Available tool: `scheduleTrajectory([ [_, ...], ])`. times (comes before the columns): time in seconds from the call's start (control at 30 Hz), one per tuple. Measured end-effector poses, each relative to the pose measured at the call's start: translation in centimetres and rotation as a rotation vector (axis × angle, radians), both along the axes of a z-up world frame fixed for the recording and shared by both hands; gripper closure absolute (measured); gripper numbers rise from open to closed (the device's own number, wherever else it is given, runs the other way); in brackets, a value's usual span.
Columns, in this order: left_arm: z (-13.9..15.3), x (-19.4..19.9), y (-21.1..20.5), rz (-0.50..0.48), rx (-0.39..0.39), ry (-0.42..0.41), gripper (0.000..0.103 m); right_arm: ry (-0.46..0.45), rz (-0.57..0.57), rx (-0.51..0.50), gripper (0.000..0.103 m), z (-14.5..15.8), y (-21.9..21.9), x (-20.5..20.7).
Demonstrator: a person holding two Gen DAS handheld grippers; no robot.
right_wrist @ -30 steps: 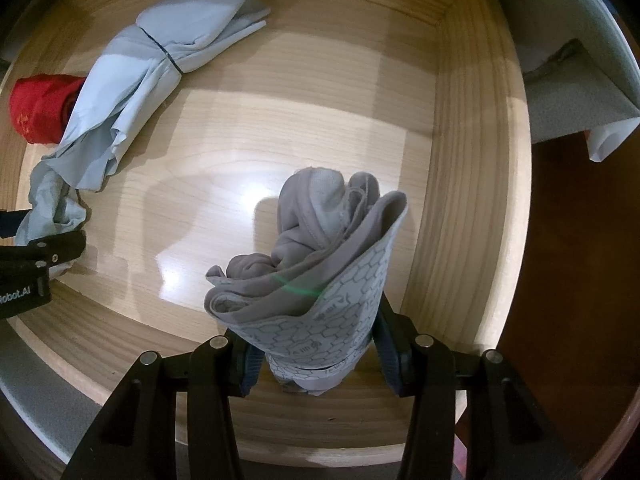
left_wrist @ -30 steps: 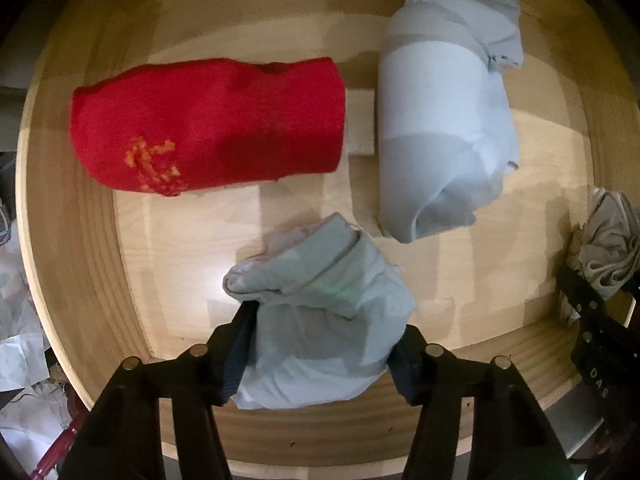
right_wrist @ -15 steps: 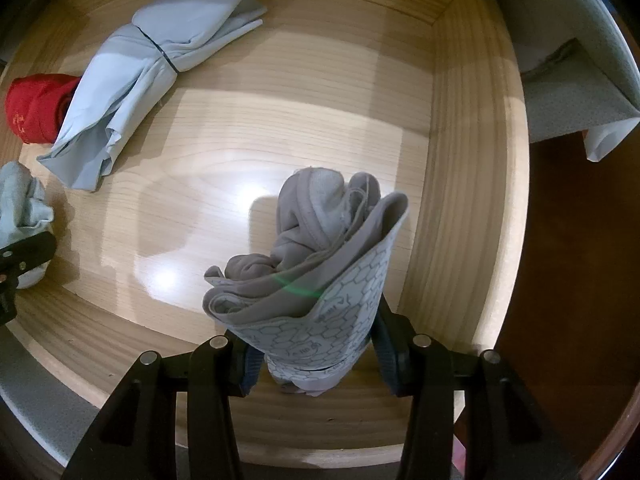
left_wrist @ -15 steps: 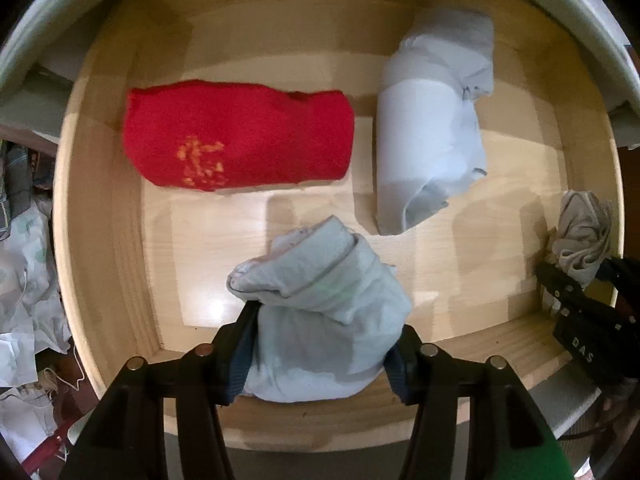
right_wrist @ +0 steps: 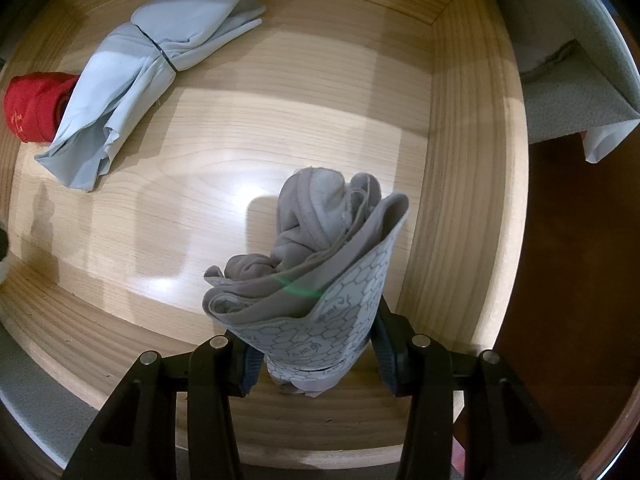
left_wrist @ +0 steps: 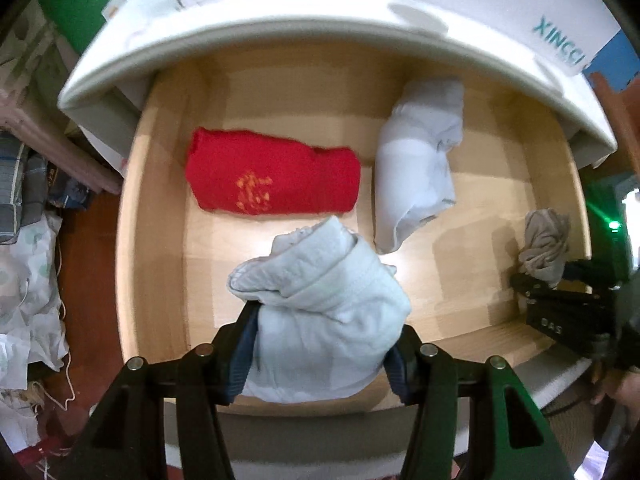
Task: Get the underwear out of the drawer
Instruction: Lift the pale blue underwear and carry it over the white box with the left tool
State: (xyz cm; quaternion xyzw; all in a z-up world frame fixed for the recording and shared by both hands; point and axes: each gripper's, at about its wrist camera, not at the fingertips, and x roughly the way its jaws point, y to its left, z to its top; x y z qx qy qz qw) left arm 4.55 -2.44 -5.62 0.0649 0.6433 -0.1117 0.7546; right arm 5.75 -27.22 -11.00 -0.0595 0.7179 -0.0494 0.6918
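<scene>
Each gripper clamps one bundle: left gripper (left_wrist: 320, 356) pale underwear (left_wrist: 320, 312), right gripper (right_wrist: 316, 364) grey underwear (right_wrist: 316, 280); red roll (left_wrist: 272, 178) and blue roll (left_wrist: 416, 168) remain in drawer (left_wrist: 152, 240).

Four rolled pieces of underwear are showing around one wooden drawer (left_wrist: 152, 240): one red roll (left_wrist: 272, 178) and one pale grey roll (left_wrist: 416, 172) are lying on its floor. One light blue bundle (left_wrist: 324, 312) and one grey patterned bundle (right_wrist: 316, 280) are hanging above that floor, each in one of two claws.
</scene>
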Motion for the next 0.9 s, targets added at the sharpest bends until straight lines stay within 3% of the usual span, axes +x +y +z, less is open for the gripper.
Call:
scheduleTrajectory([
  [0.47, 8.8, -0.5, 2.3, -0.047, -0.062, -0.297, 0.047, 0.0, -0.002, -0.001, 0.06, -0.1, 0.1, 0.0],
  [0.6, 12.6, -0.3, 3.3, -0.04, -0.108, -0.374, 0.047, -0.001, -0.001, -0.001, 0.06, -0.1, 0.1, 0.0],
  [0.9, 21.6, 1.4, 3.4, -0.057, -0.124, -0.593, 0.047, -0.001, -0.004, -0.003, 0.06, -0.2, 0.3, 0.0],
])
